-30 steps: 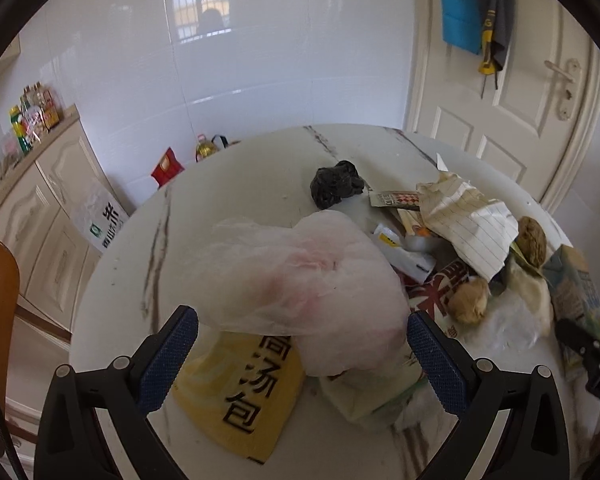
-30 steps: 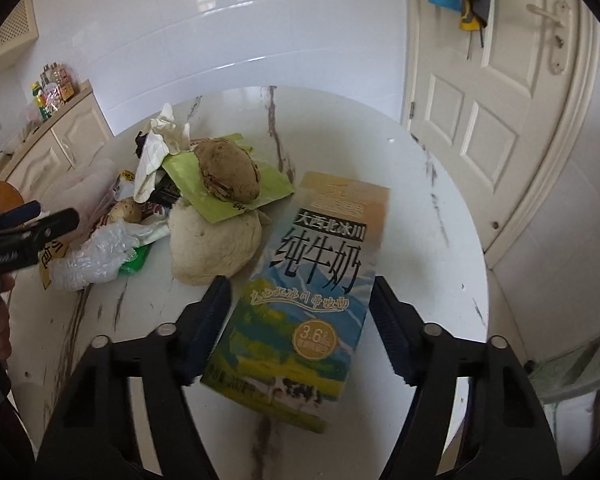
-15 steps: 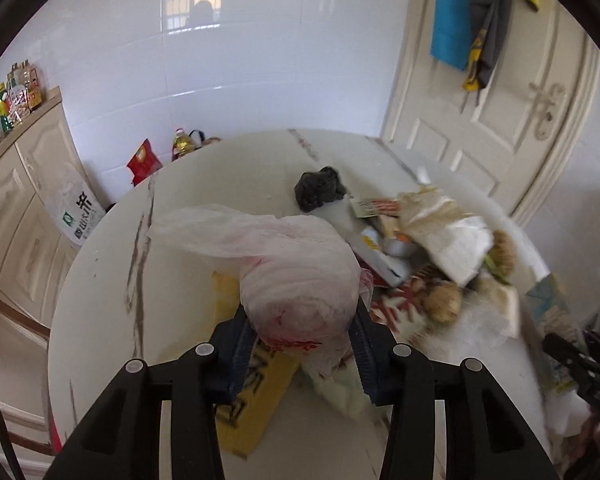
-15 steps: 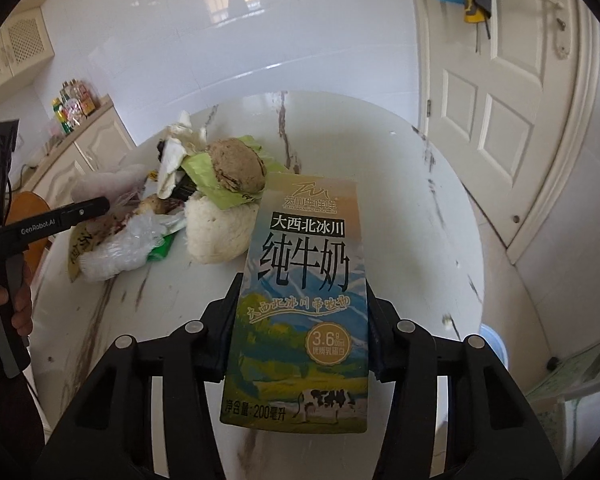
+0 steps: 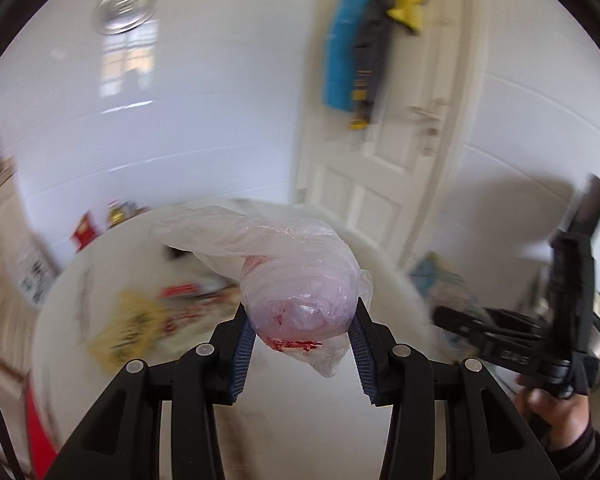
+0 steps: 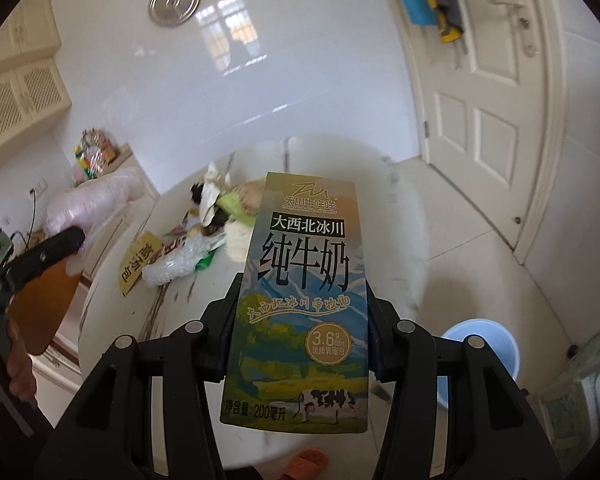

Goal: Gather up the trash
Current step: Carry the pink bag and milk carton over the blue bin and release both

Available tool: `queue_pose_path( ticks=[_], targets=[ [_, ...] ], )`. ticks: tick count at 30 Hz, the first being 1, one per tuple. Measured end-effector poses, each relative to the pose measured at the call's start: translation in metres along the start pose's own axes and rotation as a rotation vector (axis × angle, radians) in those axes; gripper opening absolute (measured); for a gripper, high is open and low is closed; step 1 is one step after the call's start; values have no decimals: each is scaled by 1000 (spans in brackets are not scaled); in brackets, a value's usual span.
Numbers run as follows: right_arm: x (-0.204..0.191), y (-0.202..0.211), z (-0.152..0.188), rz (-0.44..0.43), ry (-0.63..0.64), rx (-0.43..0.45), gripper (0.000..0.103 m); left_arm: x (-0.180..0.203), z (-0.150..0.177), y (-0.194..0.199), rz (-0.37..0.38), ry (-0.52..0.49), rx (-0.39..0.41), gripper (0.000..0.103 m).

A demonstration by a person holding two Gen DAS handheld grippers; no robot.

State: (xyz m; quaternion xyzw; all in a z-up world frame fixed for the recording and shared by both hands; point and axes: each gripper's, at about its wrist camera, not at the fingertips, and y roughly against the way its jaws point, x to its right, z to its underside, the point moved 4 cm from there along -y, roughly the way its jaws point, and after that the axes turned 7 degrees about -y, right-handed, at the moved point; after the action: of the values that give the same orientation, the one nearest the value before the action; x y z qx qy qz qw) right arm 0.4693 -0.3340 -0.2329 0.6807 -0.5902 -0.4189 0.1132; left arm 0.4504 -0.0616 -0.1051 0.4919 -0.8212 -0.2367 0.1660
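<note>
Plastic bag (image 5: 300,280) sat clamped in the left gripper (image 5: 300,344), milk carton (image 6: 300,292) stood lengthwise in the right gripper's (image 6: 300,344) grip, blue bin (image 6: 482,342) at lower right, nearer the carton.

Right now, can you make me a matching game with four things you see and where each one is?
Things:
1. milk carton
2. plastic bag
3. blue bucket
4. yellow packet

Places:
A. on the floor
B. lying on the round table
C. between the left gripper's fingers
D. between the right gripper's fingers

Pairs: 1-D, 2-C, 3-A, 4-B
</note>
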Motion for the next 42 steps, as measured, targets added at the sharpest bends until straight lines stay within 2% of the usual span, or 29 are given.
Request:
queue_pose_path(
  ticks=[3,4,9,13,16,19,20,21,23,25,28,31,32,33,34,35,37,42],
  targets=[
    [28,30,-2,35,-29,45,48,53,-6,-8,78,-50,7,41],
    [43,41,-3,57,-45,62,48,78,-7,-17,117,-71,-4,41],
    [118,61,1,176,-122,68,48,146,-5,-67,212,-129,-70,41],
    [180,43,11,233,-197,17,48,192,3,-119,233,-181,-137,41],
    [219,13,18,244,-239,-29,48,218,14,-168,244,-199,-214,41],
    [251,-19,18,249,-258,-56,51,232,20,-198,244,-220,-268,41],
    [261,-29,17,254,-268,-60,58,236,21,-205,244,-228,-284,41],
    [270,-37,17,260,-274,-69,71,244,21,-215,245,-235,-299,41],
    [292,-47,19,288,-285,-85,83,253,31,-238,247,-243,-335,41],
    [306,-52,22,298,-291,-95,82,261,34,-258,249,-245,-361,41],
    [325,-51,31,346,-313,-106,86,273,45,-298,234,-256,-407,43],
    [344,-38,39,411,-320,-104,86,286,42,-340,220,-265,-432,48],
    [348,-33,40,425,-322,-101,86,291,44,-347,203,-271,-434,56],
    [351,-30,39,435,-329,-98,86,298,35,-365,195,-276,-433,70],
    [353,-24,39,439,-338,-92,86,303,36,-367,183,-284,-423,73],
    [352,-20,38,437,-339,-87,87,306,24,-384,177,-288,-419,74],
    [350,-11,36,455,-339,-77,87,314,18,-382,176,-288,-409,75],
    [328,14,27,443,-324,-38,87,302,4,-317,161,-286,-362,75]
  ],
)
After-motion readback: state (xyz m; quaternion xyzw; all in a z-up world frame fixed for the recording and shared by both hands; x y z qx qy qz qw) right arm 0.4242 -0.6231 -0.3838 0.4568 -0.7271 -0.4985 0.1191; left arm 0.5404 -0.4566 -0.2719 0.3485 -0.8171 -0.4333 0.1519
